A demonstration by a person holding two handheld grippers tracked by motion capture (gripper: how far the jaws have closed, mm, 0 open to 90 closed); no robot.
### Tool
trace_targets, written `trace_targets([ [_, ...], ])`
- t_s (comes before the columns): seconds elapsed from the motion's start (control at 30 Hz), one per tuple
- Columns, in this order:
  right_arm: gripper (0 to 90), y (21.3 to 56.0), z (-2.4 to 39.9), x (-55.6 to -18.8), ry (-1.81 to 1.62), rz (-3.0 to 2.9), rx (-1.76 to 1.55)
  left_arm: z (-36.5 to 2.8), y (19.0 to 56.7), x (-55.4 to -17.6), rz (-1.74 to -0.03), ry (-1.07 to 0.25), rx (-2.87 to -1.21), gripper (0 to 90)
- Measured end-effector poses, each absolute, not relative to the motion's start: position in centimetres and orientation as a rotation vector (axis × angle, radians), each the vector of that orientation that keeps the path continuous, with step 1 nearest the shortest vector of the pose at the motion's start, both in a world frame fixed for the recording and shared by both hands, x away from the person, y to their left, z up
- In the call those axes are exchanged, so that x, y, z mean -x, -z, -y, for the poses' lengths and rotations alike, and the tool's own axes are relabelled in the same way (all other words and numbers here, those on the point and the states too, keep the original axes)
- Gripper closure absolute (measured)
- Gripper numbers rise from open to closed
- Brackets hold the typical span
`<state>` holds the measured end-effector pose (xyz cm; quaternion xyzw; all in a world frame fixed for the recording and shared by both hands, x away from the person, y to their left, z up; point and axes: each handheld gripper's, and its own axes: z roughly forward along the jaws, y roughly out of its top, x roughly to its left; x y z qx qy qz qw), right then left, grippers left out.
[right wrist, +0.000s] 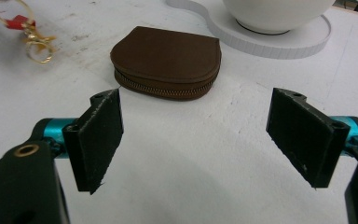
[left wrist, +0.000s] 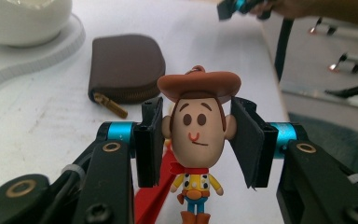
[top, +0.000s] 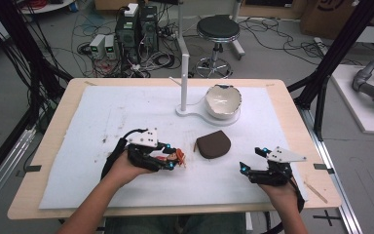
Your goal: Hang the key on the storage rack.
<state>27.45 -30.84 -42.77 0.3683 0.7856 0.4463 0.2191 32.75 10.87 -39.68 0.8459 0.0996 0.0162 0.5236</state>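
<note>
A small cowboy figure (left wrist: 199,130) with a brown hat, yellow shirt and red scarf sits between the jaws of my left gripper (left wrist: 198,140), whose pads press on both sides of its head. From above, the left gripper (top: 173,162) holds the figure (top: 178,157) just over the white mat, left of a brown zipped pouch (top: 213,144). The figure's gold ring and red tag (right wrist: 28,35) hang at the far left in the right gripper view. My right gripper (top: 252,160) is open and holds nothing, with the pouch (right wrist: 168,60) lying flat ahead of its jaws.
A white bowl (top: 222,101) rests on the round base of a white stand (top: 184,73) behind the pouch. A white mat (top: 102,112) covers the wooden table. A thin wooden stick (top: 315,191) lies near the right edge. A stool (top: 217,29) and computers (top: 136,29) stand beyond.
</note>
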Motion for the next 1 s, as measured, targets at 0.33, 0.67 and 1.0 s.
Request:
trace_targets([
  [0.33,18.8,42.9,30.5,-27.8,-1.242,-2.193,-0.99,-12.3,36.9,-33.8,-0.243,-0.009,-1.934,56.0],
  [0.67,18.8,42.8,30.3,-27.9,-1.249,-2.191,-0.985,-13.1,34.3,-35.5,-0.252,-0.043,-1.931,55.9],
  [1.0,18.8,42.9,30.2,-28.1,-1.254,-2.196,-0.985,-12.2,31.1,-38.3,-0.269,-0.103,-1.944,55.9],
])
